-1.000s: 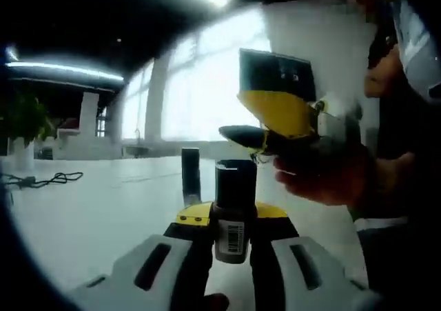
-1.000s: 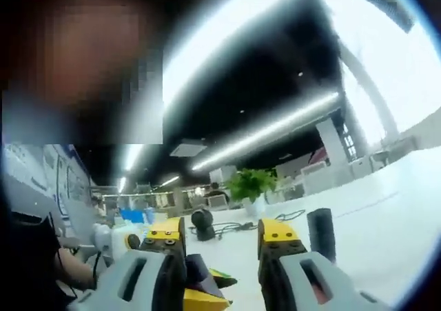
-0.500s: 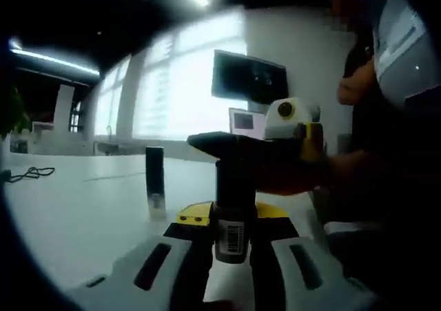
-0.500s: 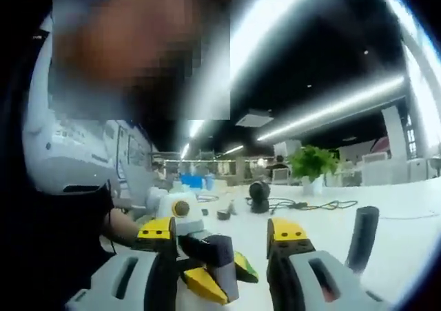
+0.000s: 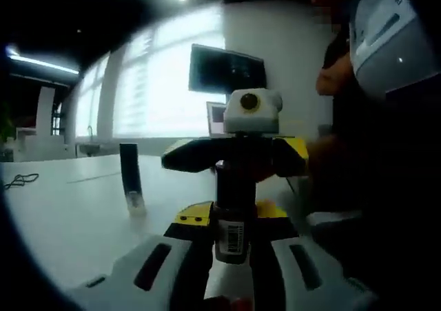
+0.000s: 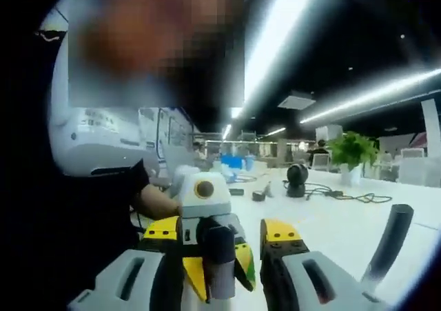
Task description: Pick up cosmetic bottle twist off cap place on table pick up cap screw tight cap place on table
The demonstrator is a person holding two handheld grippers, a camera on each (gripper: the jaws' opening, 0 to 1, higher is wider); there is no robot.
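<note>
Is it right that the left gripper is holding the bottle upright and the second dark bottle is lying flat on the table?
Not quite. In the left gripper view the left gripper does hold the bottle upright, but the second dark bottle stands upright on the table, not lying flat.

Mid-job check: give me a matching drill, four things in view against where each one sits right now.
Things:
1. cosmetic bottle
2. slim dark container
3. potted plant
4. cable

Places:
A. lying loose on the white table
B. clamped upright in the left gripper
C. standing alone on the table, nothing gripping it
D. standing far back on the table, green leaves

Pairs: 1-B, 2-C, 3-D, 4-A
</note>
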